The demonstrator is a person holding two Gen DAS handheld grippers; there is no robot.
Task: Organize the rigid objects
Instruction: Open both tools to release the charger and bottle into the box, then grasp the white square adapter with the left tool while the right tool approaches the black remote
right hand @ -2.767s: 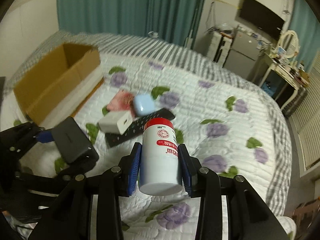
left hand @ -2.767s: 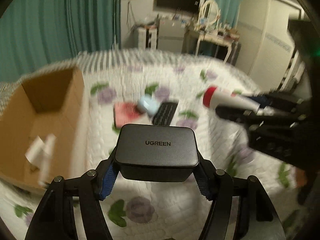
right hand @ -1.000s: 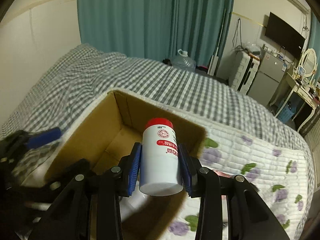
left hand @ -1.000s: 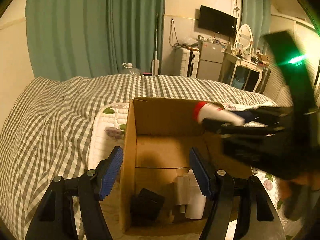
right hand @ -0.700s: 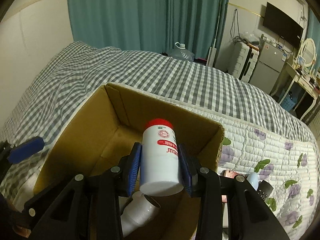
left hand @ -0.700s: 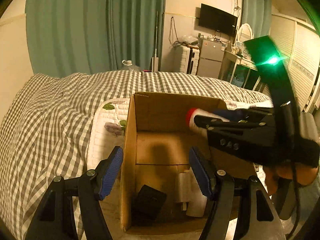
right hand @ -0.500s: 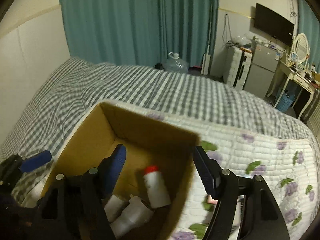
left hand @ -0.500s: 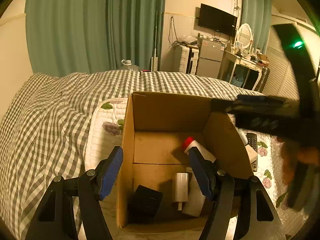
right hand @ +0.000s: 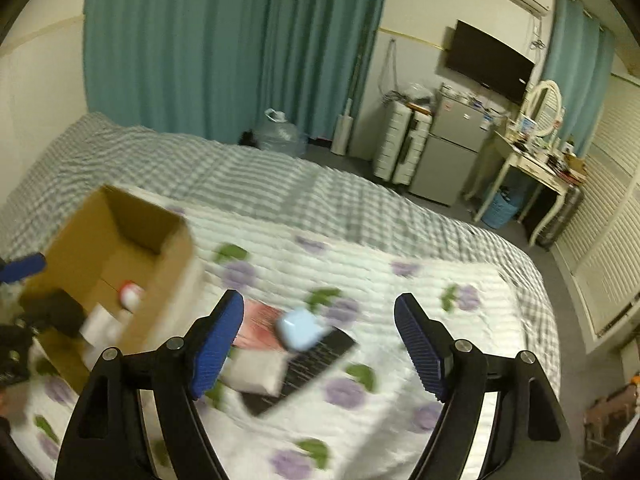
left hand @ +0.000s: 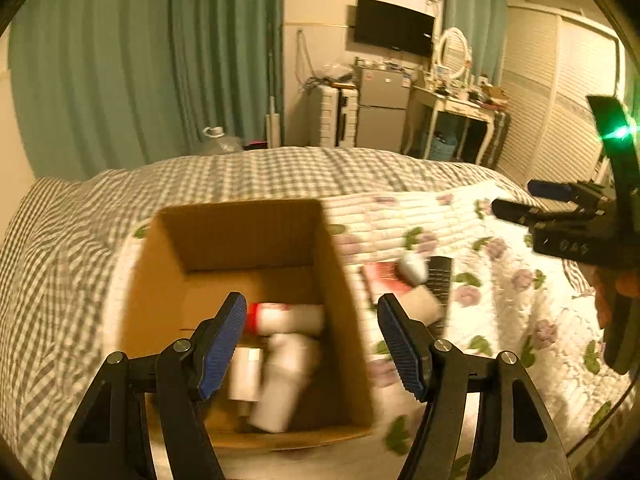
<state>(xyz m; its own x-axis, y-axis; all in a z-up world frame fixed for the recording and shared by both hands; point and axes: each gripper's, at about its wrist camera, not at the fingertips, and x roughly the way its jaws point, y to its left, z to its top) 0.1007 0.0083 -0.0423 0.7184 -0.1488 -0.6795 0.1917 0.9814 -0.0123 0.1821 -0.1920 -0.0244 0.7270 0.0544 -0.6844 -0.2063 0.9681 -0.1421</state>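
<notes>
A cardboard box (left hand: 172,280) stands on the bed; it also shows at the left of the right wrist view (right hand: 164,280). Inside lie a red-capped white bottle (left hand: 288,316) and other white bottles (left hand: 280,384). My left gripper (left hand: 312,340) is open and empty above the box. My right gripper (right hand: 320,340) is open and empty over the quilt; it shows at the right of the left wrist view (left hand: 532,204). On the quilt lie a red booklet (right hand: 256,324), a light blue case (right hand: 300,332), a black remote (right hand: 312,364) and a white block (right hand: 256,372).
The bed has a flowered quilt (right hand: 400,300) over a checked sheet (left hand: 60,260). Teal curtains (right hand: 200,48), a water jug (right hand: 280,136), a small fridge (right hand: 452,160), a dressing table (right hand: 532,168) and a wall TV (right hand: 488,64) stand beyond the bed.
The right gripper let go of the red-capped bottle into the box, opened and swung right over the quilt. The left gripper stayed open and turned slightly right.
</notes>
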